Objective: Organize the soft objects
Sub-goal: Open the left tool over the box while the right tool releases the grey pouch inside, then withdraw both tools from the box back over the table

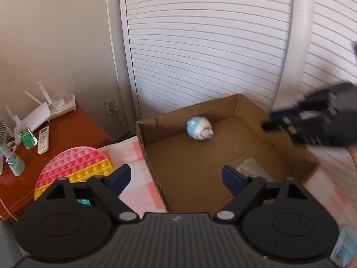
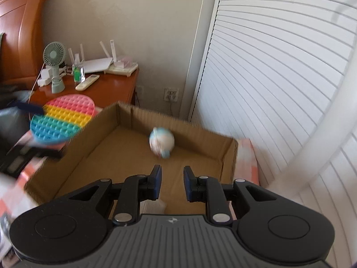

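Observation:
An open cardboard box point(image 1: 252, 114) point(image 2: 102, 120) sits on a pink checked bed cover. A small blue and white plush ball point(image 1: 200, 128) point(image 2: 161, 142) lies blurred inside it near the far wall. A round rainbow pop-it mat point(image 1: 74, 167) point(image 2: 61, 118) lies left of the box. My left gripper point(image 1: 175, 178) is open and empty over the box's left wall; it shows blurred in the right wrist view point(image 2: 35, 131), with the mat between its fingers as seen from there. My right gripper point(image 2: 171, 179) is partly open and empty above the box floor; it shows blurred in the left wrist view point(image 1: 290, 122).
A wooden nightstand point(image 1: 67, 129) point(image 2: 111, 87) at the left holds a small fan point(image 2: 54, 67), a router point(image 2: 98, 63), a remote point(image 1: 43, 139) and a green bottle point(image 2: 78, 70). White louvred doors point(image 1: 212, 44) stand behind the box. A wooden headboard point(image 2: 20, 26) rises at far left.

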